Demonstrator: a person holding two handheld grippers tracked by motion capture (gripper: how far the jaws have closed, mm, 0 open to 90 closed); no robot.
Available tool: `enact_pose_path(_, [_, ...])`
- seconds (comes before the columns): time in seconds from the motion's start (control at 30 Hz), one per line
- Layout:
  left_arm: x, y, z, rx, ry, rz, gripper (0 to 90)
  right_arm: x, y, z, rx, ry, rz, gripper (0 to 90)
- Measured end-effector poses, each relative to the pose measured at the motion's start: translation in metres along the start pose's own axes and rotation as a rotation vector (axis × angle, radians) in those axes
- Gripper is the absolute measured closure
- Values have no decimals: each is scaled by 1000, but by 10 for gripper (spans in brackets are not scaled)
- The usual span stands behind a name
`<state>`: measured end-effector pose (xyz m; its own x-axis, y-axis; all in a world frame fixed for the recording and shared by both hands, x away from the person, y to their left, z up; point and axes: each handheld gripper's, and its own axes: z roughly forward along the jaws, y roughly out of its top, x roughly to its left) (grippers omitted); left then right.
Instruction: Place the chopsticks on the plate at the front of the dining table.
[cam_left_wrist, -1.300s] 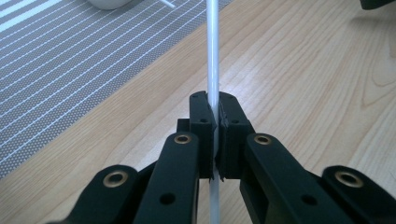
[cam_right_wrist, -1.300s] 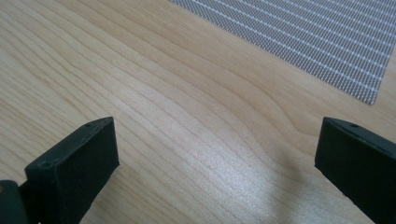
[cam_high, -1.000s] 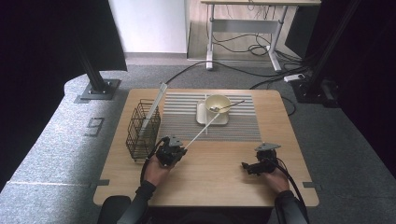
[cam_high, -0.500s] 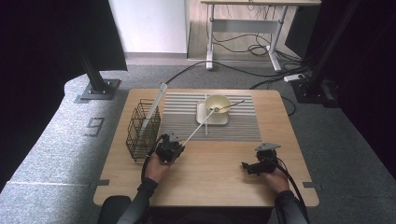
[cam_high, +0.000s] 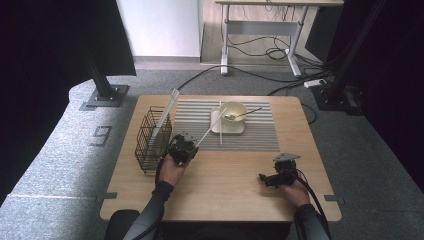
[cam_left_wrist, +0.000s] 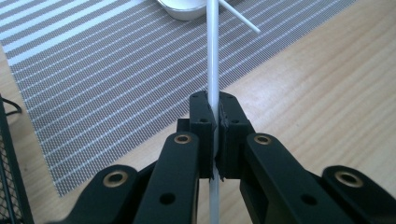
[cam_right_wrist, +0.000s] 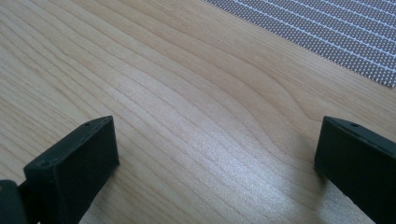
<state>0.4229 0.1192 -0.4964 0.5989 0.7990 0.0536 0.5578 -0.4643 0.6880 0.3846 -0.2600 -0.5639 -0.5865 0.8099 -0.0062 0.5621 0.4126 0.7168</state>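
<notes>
My left gripper (cam_high: 182, 148) is at the near left corner of the striped placemat (cam_high: 255, 135), shut on a thin white chopstick (cam_high: 209, 131). The stick runs out from between the pads (cam_left_wrist: 214, 105) toward the cream bowl (cam_high: 234, 111). In the left gripper view the held chopstick (cam_left_wrist: 212, 56) rises straight up over the mat. A second white chopstick (cam_high: 220, 122) lies across the white square plate (cam_high: 227, 127) under the bowl. A spoon (cam_high: 245, 114) rests in the bowl. My right gripper (cam_high: 265, 178) rests on the bare wood at the near right, open (cam_right_wrist: 217, 154), nothing between its jaws.
A black wire basket (cam_high: 152, 140) stands at the table's left, just left of my left gripper, with a long pale strip (cam_high: 165, 115) leaning out of it. The wooden table (cam_high: 225, 200) has bare wood along its near side between the two hands.
My left gripper has moved a little away from the person, toward the mat and the basket, carrying the chopstick with it. The right gripper has stayed in place.
</notes>
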Motion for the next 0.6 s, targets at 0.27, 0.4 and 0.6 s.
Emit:
enact_pose_path(0.27, [8, 11, 12, 22, 24, -33, 860, 0, 0, 0, 1, 0, 1, 0])
enact_pose_path(0.4, [13, 15, 17, 28, 34, -47, 860, 0, 0, 0, 1, 0, 1, 0])
enact_pose_path(0.6, [19, 21, 24, 36, 56, -53, 860, 0, 0, 0, 0, 0, 0, 0])
